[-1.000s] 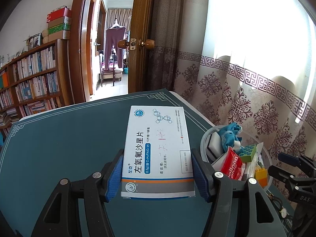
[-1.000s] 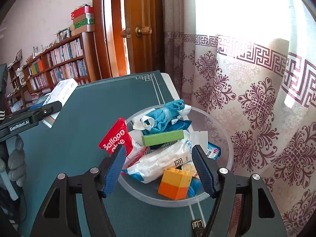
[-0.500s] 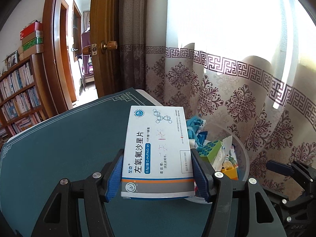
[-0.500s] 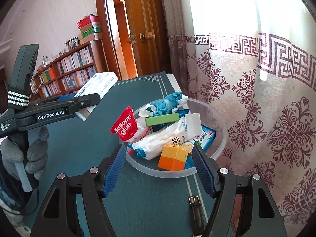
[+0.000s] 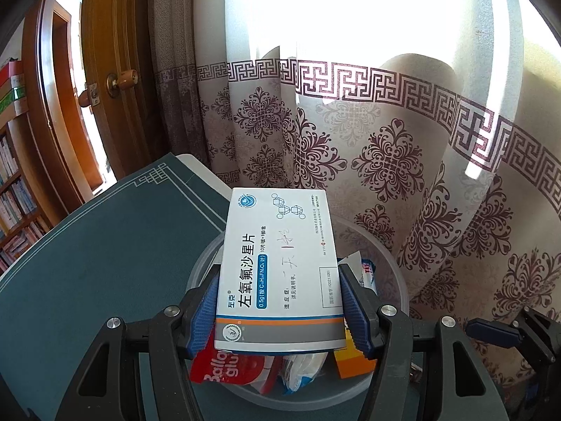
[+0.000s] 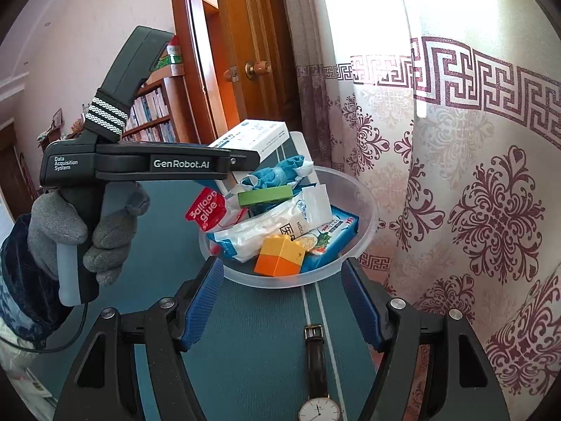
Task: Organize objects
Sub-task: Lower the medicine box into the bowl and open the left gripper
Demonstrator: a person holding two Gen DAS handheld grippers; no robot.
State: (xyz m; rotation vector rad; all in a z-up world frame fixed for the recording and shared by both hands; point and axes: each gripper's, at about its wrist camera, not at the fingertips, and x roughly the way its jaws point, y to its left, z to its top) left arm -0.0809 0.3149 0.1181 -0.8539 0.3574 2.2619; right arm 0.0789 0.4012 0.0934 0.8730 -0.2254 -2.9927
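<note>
While the left gripper [image 5: 278,310] pinches the white medicine box [image 5: 278,266] flat between its blue pads, label up, the box sits at 12 o'clock straight off the fingers and hangs directly over the clear plastic bowl [image 5: 392,266].

Under the box, left wrist view: red balloon glue pouch [image 5: 228,368] at 7 o'clock, white-blue wipes pack [image 5: 301,368] at 6, orange edge of the toy brick [image 5: 354,365] at 5. Bowl rim shows either side of the box. Patterned curtain [image 5: 385,147] behind, 12 to 3 o'clock; wooden door [image 5: 115,80] with knob at 10.

Right gripper [image 6: 282,301]: fingers spread wide, nothing between them. Wristwatch [image 6: 319,379] lies on the green table mat [image 6: 245,333] at 6 o'clock, nearest the camera, between the fingers. Bowl sits just beyond the fingertips at 12. Contents near to far: orange-yellow brick, blue snack pack [image 6: 333,235], wipes pack, red pouch at the 10 o'clock rim, green block [image 6: 264,196], blue cloth [image 6: 280,172] at the far side.

Gloved left hand [image 6: 87,231] at 9 o'clock grips the left gripper's handle; its finger reaches across, box above the bowl's far-left rim. Whether the box touches the contents: can't tell. Bookshelf [image 6: 150,119] far back at 10.
</note>
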